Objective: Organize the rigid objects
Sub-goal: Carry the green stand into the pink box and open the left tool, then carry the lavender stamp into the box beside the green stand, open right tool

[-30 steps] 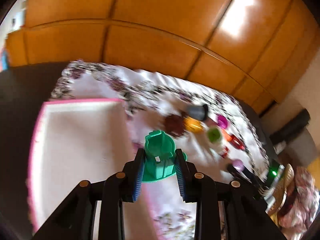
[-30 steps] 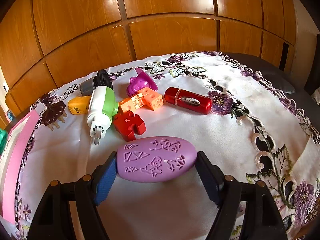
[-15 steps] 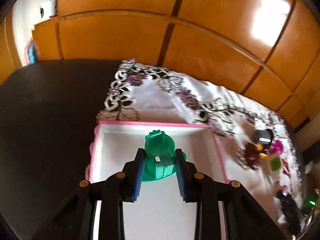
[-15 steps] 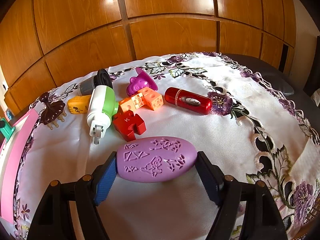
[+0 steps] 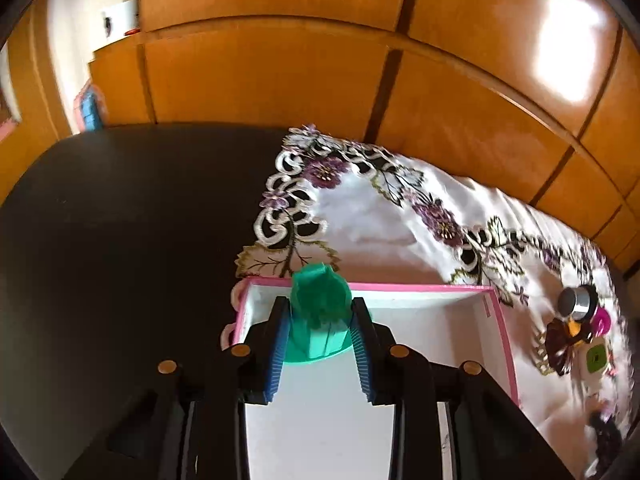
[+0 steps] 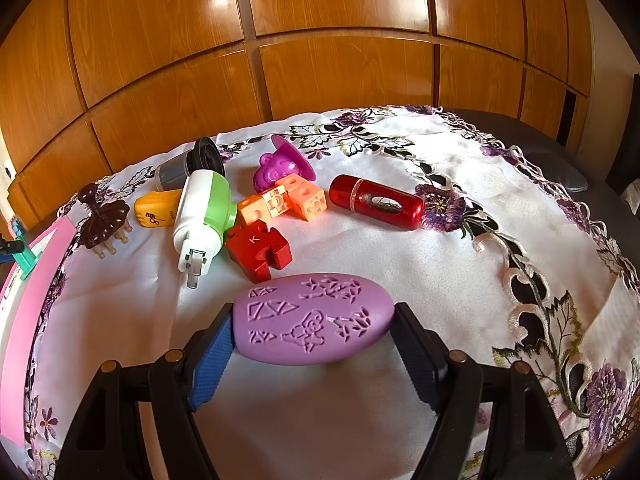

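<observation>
A: What is the left tool (image 5: 320, 328) doing?

B: Its jaws are opening. The green plastic piece (image 5: 319, 320) sits between the blue pads, blurred, and I cannot tell whether the pads still press on it. Directly below and ahead of the fingertips lies the pink-rimmed box (image 5: 498, 320) with its white inside; the piece is over the box's far left corner.

A: And the right tool (image 6: 314, 332)?

B: Clamped on the purple egg-shaped case (image 6: 314, 326), pads on its two ends, the case lying crosswise just above the embroidered cloth (image 6: 460, 264) that covers the surface.

A: What lies ahead of that tool?

B: Just beyond the case, a red puzzle-shaped block (image 6: 258, 250). Ahead and left, a white-and-green plug-in device (image 6: 202, 220), a yellow piece (image 6: 156, 212) and a brown comb-like piece (image 6: 102, 222). Farther ahead, orange linked cubes (image 6: 284, 202), a magenta toy (image 6: 280, 166) and a grey cup (image 6: 188, 168) on its side. Ahead and right, a red cylinder (image 6: 376, 202).

A: Is the box visible from there?

B: Yes, at the far left edge.
</observation>
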